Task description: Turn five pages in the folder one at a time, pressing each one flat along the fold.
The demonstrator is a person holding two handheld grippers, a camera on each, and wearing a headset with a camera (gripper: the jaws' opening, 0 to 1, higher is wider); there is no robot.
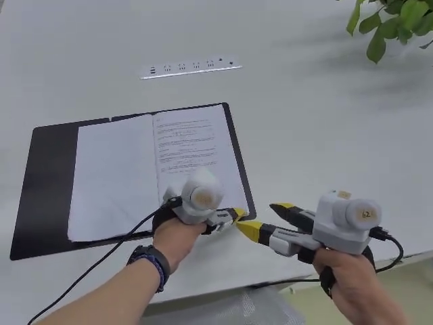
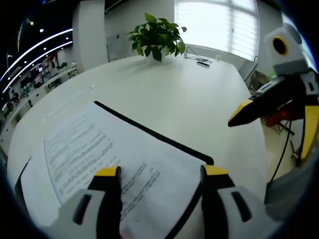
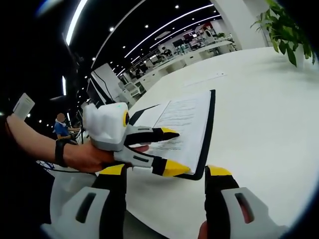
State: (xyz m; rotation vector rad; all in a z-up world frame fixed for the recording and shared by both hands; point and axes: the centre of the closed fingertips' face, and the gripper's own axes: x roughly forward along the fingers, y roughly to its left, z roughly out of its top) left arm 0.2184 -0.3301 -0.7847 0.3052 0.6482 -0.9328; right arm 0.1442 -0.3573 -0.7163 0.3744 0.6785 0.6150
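The folder [image 1: 42, 196] lies open on the white table, black cover down, with a blank left page [image 1: 111, 176] and a printed right page [image 1: 189, 145]. My left gripper [image 1: 233, 215] hovers open over the lower right corner of the printed page [image 2: 99, 149], its jaws straddling the folder's black edge [image 2: 149, 134]. Nothing sits between them. My right gripper [image 1: 265, 217] is open just right of the folder, near the table's front edge, pointing left at the left gripper [image 3: 169, 149]. In the right gripper view its jaws [image 3: 165, 171] hold nothing, and the folder [image 3: 209, 124] lies ahead.
A power socket strip [image 1: 191, 67] is set into the table beyond the folder. A potted plant [image 1: 396, 24] stands at the far right corner. Cables trail from both grippers over the table's front edge [image 1: 223, 284]. White tabletop [image 1: 325, 122] stretches right of the folder.
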